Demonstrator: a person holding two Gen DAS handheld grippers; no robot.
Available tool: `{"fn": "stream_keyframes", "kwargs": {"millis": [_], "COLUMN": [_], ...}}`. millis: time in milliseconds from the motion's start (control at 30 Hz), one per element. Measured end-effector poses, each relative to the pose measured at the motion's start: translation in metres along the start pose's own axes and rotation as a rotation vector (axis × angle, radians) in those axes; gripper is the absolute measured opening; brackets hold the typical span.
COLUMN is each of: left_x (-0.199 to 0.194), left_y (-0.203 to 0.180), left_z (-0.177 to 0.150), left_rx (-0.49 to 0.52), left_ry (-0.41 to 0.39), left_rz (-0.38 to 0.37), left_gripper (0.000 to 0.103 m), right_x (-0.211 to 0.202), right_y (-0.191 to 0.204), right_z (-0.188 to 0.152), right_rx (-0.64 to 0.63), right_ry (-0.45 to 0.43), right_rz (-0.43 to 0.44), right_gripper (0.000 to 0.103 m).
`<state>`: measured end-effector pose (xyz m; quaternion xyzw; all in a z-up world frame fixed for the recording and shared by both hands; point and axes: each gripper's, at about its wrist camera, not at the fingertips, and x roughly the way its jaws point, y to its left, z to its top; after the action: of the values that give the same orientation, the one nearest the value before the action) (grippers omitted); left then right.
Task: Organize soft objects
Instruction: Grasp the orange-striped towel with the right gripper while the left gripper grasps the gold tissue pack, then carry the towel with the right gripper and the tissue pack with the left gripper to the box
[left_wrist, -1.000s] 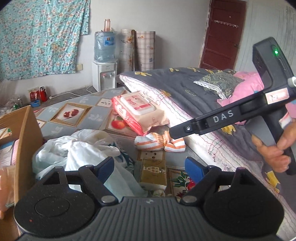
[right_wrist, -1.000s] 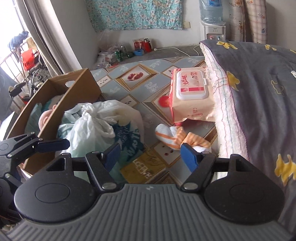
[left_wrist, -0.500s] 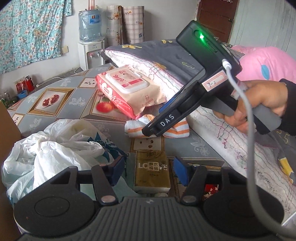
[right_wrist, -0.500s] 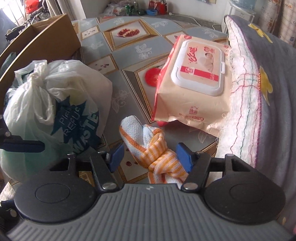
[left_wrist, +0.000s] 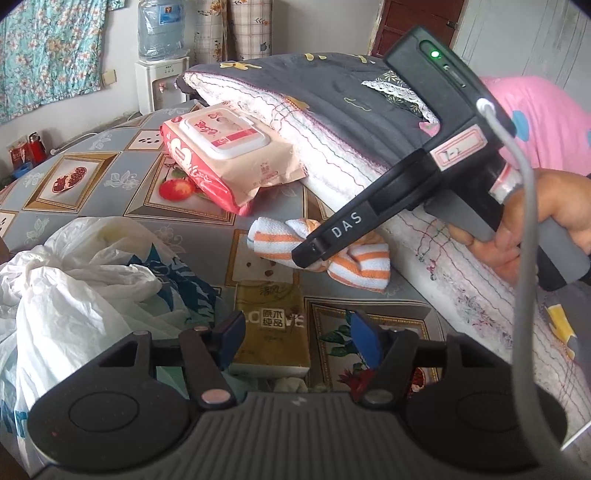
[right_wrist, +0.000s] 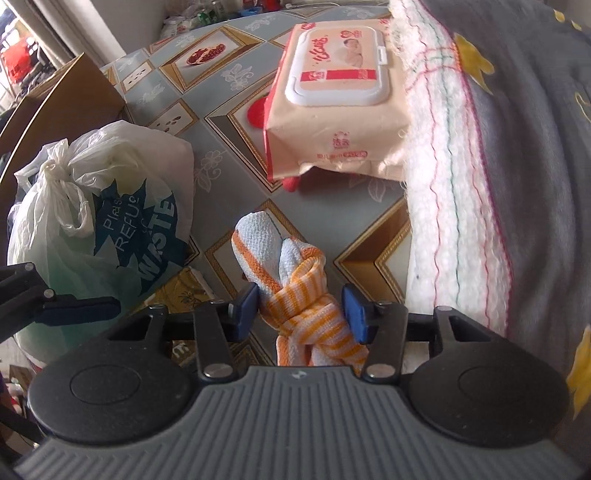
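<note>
Lowered since before, right gripper (right_wrist: 299, 314) straddles knotted striped cloth (right_wrist: 295, 280) — jaws closing, pads not yet pressing; left gripper (left_wrist: 297, 338) opening, empty.

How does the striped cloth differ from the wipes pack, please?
The cloth is knotted, white with orange stripes; the wipes pack is a smooth peach and red packet with a white lid. The cloth lies flat on the mat, while the pack leans against the blanket. The cloth sits between the closing right tongs; the pack is untouched. Both rest on the patterned mat.
</note>
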<state>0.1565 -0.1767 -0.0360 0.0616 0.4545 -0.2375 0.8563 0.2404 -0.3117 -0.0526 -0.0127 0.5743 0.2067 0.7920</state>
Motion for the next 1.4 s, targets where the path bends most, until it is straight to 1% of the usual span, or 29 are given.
{"fn": "stream_keyframes", "kwargs": {"millis": [133,200,333,600,700,767,833,867,900,1033,1133,1233,1400], "left_x": [0.012,0.018,0.028,0.043,0.051,0.058,0.063,0.063,0.063,0.060,0.054,0.043,0.016], "left_y": [-0.004,-0.004,-0.006,-0.013,-0.011,-0.007,-0.005,-0.005,-0.005,-0.001,0.000,0.002,0.004], "left_z": [0.001,0.002,0.004,0.008,0.010,0.010,0.009,0.009,0.009,0.012,0.014,0.016,0.022], "left_rx": [0.016,0.015,0.026,0.054,0.046,0.020,0.006,0.008,0.004,-0.046,-0.064,-0.099,-0.162], "left_ry": [0.031,0.047,0.060,0.092,0.122,0.161,0.176,0.165,0.165,0.161,0.140,0.111,0.031], "left_rz": [0.036,0.046,0.075,0.135,0.144,0.133,0.138,0.145,0.148,0.116,0.102,0.079,0.038], "left_gripper": [0.065,0.065,0.065,0.064,0.064,0.062,0.060,0.056,0.054,0.054,0.054,0.054,0.054], "right_x": [-0.009,-0.013,-0.015,-0.014,-0.014,-0.014,-0.015,-0.015,-0.015,-0.019,-0.024,-0.034,-0.063], "right_y": [-0.013,-0.015,-0.015,-0.015,-0.016,-0.017,-0.017,-0.016,-0.016,-0.017,-0.019,-0.021,-0.018], "right_z": [-0.020,-0.029,-0.042,-0.042,-0.044,-0.045,-0.046,-0.046,-0.046,-0.048,-0.050,-0.051,-0.053], "right_rx": [0.103,0.132,0.143,0.151,0.149,0.146,0.143,0.143,0.143,0.162,0.188,0.214,0.246], "right_ry": [0.007,0.010,0.024,0.015,0.007,0.001,-0.005,-0.009,-0.013,-0.036,-0.059,-0.085,-0.153], "right_rz": [0.040,0.050,0.055,0.058,0.067,0.071,0.071,0.070,0.070,0.080,0.096,0.115,0.149], "right_gripper": [0.048,0.048,0.048,0.048,0.048,0.048,0.048,0.047,0.046,0.044,0.044,0.044,0.044]}}
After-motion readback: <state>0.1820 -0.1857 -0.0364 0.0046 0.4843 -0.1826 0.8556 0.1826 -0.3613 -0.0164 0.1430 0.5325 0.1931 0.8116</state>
